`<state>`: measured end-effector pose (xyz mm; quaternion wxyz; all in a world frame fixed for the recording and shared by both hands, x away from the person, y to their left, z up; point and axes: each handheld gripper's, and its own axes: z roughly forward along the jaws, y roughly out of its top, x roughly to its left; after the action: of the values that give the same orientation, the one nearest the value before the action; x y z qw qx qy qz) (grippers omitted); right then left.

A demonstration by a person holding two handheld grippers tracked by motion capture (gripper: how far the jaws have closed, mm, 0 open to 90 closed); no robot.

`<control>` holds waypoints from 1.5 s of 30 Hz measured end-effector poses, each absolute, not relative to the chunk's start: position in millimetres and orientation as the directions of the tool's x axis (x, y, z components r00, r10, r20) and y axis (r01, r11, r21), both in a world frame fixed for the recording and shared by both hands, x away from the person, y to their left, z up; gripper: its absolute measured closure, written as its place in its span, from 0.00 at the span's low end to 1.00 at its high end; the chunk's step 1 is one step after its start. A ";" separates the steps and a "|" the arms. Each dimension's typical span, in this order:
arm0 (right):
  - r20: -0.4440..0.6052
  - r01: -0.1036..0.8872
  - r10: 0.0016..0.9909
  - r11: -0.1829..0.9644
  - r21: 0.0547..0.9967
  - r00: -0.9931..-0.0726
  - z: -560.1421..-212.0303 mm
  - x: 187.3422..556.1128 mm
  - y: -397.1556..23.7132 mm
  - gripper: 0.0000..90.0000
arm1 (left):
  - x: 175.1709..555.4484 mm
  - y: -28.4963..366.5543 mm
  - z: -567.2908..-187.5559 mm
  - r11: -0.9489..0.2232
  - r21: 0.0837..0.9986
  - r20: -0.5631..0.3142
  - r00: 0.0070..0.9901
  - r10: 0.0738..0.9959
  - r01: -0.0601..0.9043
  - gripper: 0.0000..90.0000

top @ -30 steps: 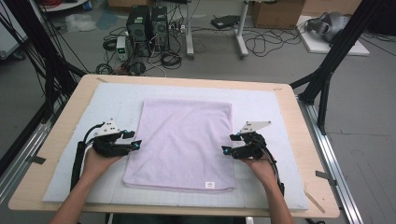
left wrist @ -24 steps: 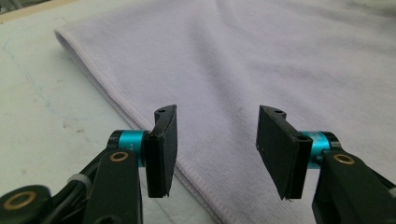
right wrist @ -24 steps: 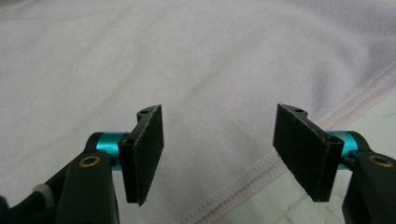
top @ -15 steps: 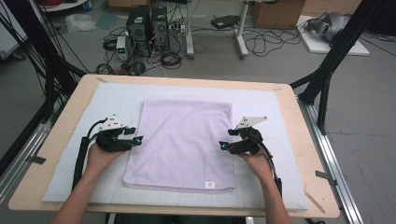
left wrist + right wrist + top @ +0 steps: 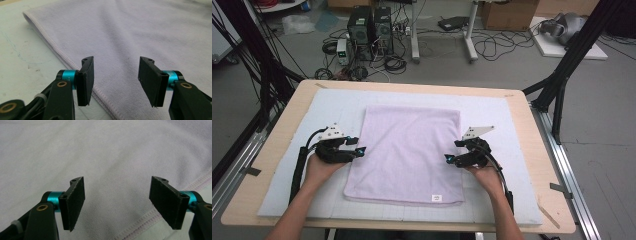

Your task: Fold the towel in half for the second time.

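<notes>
High view: a folded lilac towel is seen lying flat on the pale mat that covers the wooden table; a small white label is noted near the towel's near edge. The left gripper is held at the towel's left edge, the right gripper just inside its right edge, both pointing inward.

Left gripper view: the jaws are parted over the hemmed edge of the towel, with no cloth pinched between the pads; bare mat is seen to one side.

Right gripper view: the jaws have just been opening and stand wide apart over the towel; nothing is gripped, and the hem runs beneath them.
</notes>
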<state>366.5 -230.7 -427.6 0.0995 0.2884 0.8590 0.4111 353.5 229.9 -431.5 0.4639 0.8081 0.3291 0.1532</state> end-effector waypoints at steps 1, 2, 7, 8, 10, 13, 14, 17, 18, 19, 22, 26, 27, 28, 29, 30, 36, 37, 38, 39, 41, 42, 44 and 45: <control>0.063 0.413 0.578 0.498 0.763 -0.814 -427.6 366.5 -230.6 0.31 | 353.6 230.1 -431.4 -0.356 0.850 -0.057 0.739 0.672 0.389 0.52; 0.064 0.414 0.578 0.498 0.762 -0.813 -427.6 366.3 -230.6 0.31 | 353.6 230.1 -431.5 -0.356 0.850 -0.058 0.740 0.670 0.389 0.52; 0.063 0.413 0.579 0.498 0.763 -0.813 -427.0 365.7 -230.7 0.31 | 354.2 230.8 -431.6 -0.352 0.850 -0.065 0.741 0.668 0.391 0.52; 0.063 0.413 0.578 0.498 0.763 -0.813 -426.9 365.6 -230.7 0.31 | 354.4 230.8 -431.9 -0.348 0.851 -0.066 0.739 0.671 0.393 0.52; 0.065 0.415 0.578 0.499 0.761 -0.813 -426.7 365.2 -230.7 0.31 | 354.7 231.3 -431.8 -0.352 0.849 -0.065 0.739 0.671 0.394 0.52; 0.064 0.407 0.572 0.496 0.767 -0.818 -427.1 366.0 -230.5 0.31 | 354.9 232.4 -429.5 -0.343 0.854 -0.069 0.738 0.671 0.392 0.52; 0.063 0.405 0.571 0.495 0.768 -0.818 -427.2 366.6 -230.8 0.32 | 355.7 232.7 -427.5 -0.349 0.849 -0.068 0.737 0.672 0.397 0.53; 0.076 0.411 0.574 0.482 0.774 -0.815 -426.4 372.7 -235.2 0.32 | 362.0 234.2 -421.4 -0.343 0.855 -0.065 0.736 0.674 0.390 0.54; 0.076 0.415 0.579 0.481 0.773 -0.812 -425.1 376.5 -236.5 0.32 | 366.5 233.8 -420.3 -0.336 0.855 -0.071 0.731 0.679 0.395 0.55; 0.074 0.418 0.584 0.480 0.771 -0.808 -423.2 380.9 -237.6 0.32 | 372.5 234.0 -419.0 -0.352 0.845 -0.068 0.733 0.677 0.403 0.55; 0.078 0.435 0.596 0.483 0.760 -0.799 -416.4 397.6 -239.3 0.32 | 388.5 232.3 -414.0 -0.356 0.839 -0.071 0.730 0.680 0.412 0.55; 0.077 0.451 0.614 0.484 0.750 -0.786 -404.7 420.8 -240.7 0.32 | 410.5 232.6 -401.6 -0.351 0.836 -0.073 0.719 0.691 0.422 0.56; 0.069 0.451 0.615 0.491 0.745 -0.785 -401.3 426.9 -240.8 0.32 | 416.3 233.0 -397.7 -0.356 0.832 -0.072 0.719 0.691 0.425 0.57; 0.063 0.450 0.618 0.495 0.743 -0.784 -397.6 432.4 -240.8 0.32 | 422.1 233.1 -393.9 -0.355 0.832 -0.070 0.715 0.695 0.427 0.57; 0.061 0.455 0.622 0.499 0.738 -0.781 -394.0 438.6 -240.8 0.33 | 427.7 233.1 -390.6 -0.352 0.833 -0.069 0.711 0.699 0.427 0.58; 0.049 0.449 0.628 0.497 0.743 -0.777 -391.3 443.9 -241.3 0.33 | 434.0 233.2 -387.4 -0.357 0.827 -0.069 0.709 0.702 0.434 0.58; 0.050 0.481 0.663 0.486 0.730 -0.747 -387.9 474.5 -242.8 0.33 | 464.0 234.9 -392.3 -0.330 0.812 -0.101 0.673 0.733 0.482 0.58; 0.059 0.487 0.664 0.482 0.729 -0.745 -391.7 478.0 -242.9 0.33 | 466.7 235.5 -397.1 -0.314 0.811 -0.121 0.667 0.736 0.494 0.58; 0.069 0.494 0.666 0.476 0.728 -0.743 -396.4 480.9 -243.1 0.33 | 469.4 235.5 -401.9 -0.321 0.802 -0.119 0.663 0.739 0.503 0.58; 0.078 0.511 0.673 0.475 0.716 -0.735 -401.1 483.2 -243.3 0.33 | 471.8 235.4 -406.9 -0.332 0.792 -0.116 0.660 0.742 0.512 0.58; 0.086 0.529 0.682 0.474 0.704 -0.726 -410.3 487.0 -244.6 0.33 | 476.5 235.0 -415.4 -0.342 0.775 -0.117 0.653 0.749 0.531 0.58; 0.089 0.536 0.688 0.470 0.701 -0.721 -414.0 488.2 -245.2 0.33 | 478.5 234.3 -418.7 -0.344 0.772 -0.111 0.645 0.756 0.535 0.58; 0.082 0.537 0.698 0.464 0.705 -0.711 -420.0 490.1 -247.4 0.33 | 482.0 232.0 -425.0 -0.327 0.772 -0.118 0.629 0.768 0.545 0.58; 0.082 0.543 0.706 0.458 0.704 -0.703 -422.8 490.9 -248.9 0.33 | 483.7 231.3 -427.9 -0.321 0.771 -0.123 0.622 0.773 0.551 0.58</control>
<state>490.9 -248.9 -422.8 0.1114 0.3689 0.8466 0.3672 483.7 231.3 -427.9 0.4113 0.8013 0.4129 0.1352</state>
